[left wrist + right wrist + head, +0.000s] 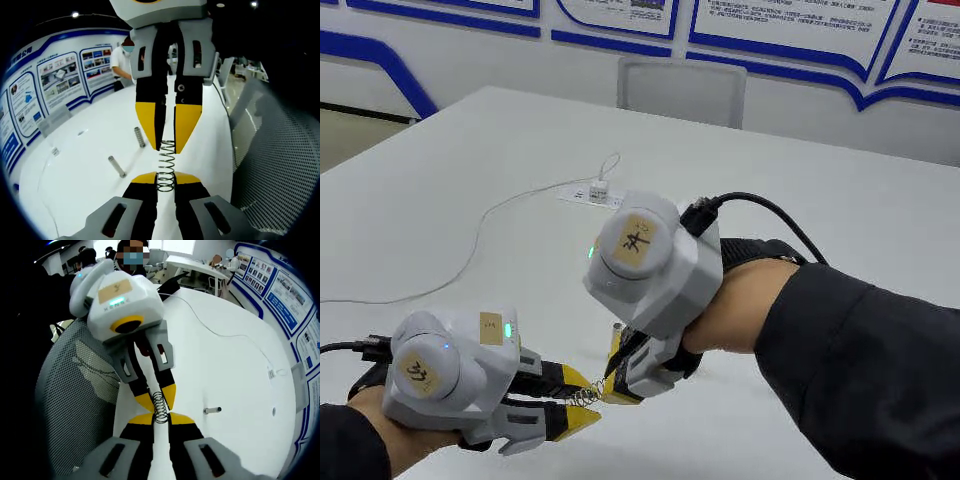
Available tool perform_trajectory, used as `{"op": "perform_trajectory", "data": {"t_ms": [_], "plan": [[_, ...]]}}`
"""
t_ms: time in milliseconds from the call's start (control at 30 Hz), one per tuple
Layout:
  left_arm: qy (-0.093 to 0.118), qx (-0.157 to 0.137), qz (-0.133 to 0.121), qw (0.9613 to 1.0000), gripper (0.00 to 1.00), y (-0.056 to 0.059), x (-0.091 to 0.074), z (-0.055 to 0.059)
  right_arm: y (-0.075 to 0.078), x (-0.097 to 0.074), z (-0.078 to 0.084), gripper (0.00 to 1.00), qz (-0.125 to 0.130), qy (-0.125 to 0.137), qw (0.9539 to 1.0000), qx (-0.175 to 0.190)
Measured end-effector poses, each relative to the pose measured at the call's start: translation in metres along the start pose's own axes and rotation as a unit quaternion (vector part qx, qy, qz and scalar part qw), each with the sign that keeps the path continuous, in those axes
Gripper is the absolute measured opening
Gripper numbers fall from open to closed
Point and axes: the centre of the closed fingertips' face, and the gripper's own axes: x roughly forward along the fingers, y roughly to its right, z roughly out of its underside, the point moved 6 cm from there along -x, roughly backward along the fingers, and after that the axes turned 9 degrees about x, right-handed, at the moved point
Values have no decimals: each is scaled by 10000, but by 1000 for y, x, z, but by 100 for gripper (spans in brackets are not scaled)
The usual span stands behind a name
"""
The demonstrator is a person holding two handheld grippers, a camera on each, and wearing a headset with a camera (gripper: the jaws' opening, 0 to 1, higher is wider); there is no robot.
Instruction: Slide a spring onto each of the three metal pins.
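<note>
The spring (166, 165) is held in the air above the near edge of the table (85, 200), one end pinched by the left gripper (166, 179) and the other by the right gripper (168, 142), with a pin (117, 166) standing just beyond.

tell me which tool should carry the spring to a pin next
Probably the right tool. Both tools pinch the spring, but in the head view a pin stands just beside the right one, while the left tool sits farther off.
</note>
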Motion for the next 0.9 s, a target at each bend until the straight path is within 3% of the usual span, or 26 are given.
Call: {"op": "perform_trajectory", "data": {"t_ms": [900], "plan": [[246,-143,-197,9994,11,-5,-6,-6,-4,-8,-26,11,7,570,9983,-108]]}}
